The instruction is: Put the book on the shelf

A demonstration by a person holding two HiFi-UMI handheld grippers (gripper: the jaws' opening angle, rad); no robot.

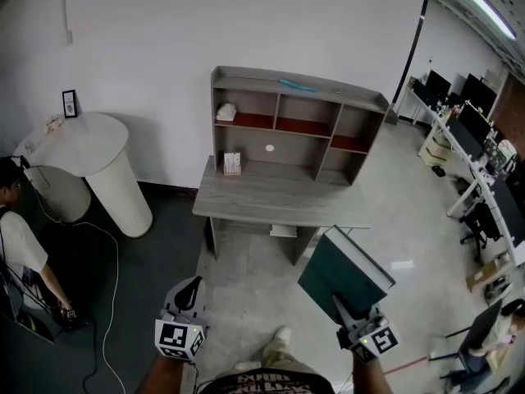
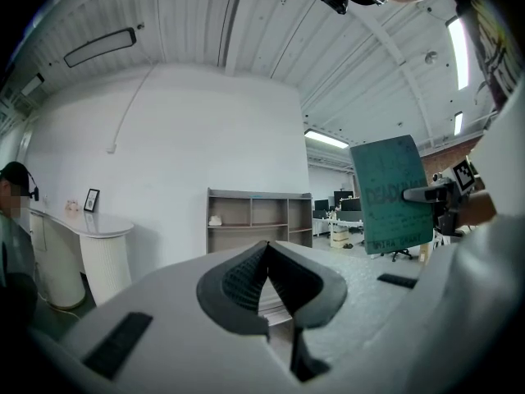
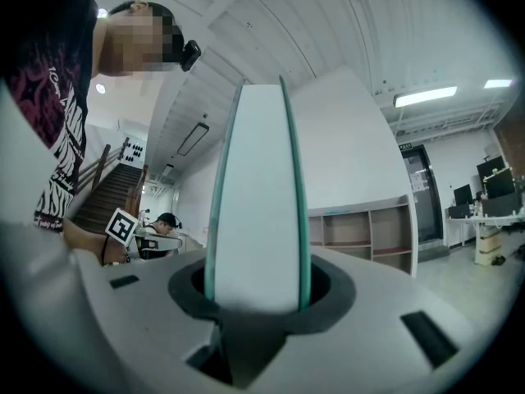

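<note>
— Where is the book [image 1: 343, 271] sitting?
— The right gripper [image 1: 343, 309] jaws are pinching its edge, well apart from the shelf [image 1: 287, 125]. The left gripper [image 1: 190, 290] jaws are pressing together, empty.
— Advice?
— Be keeping it upright, aiming at a bare compartment.

The teal hardcover book [image 1: 344, 273] sits between the right gripper's [image 1: 340, 309] fingers [image 3: 326, 292] and reaches forward past them. Ahead of both pairs of fingers, well apart, the grey wooden shelf unit [image 1: 287, 121] stands on its grey surface [image 1: 271, 199], backed against the white wall [image 1: 164, 31]. A white round pedestal counter [image 1: 98, 167] stands ahead and left of the left gripper's [image 1: 190, 289] fingers [image 2: 238, 281]; the book is to their right.
</note>
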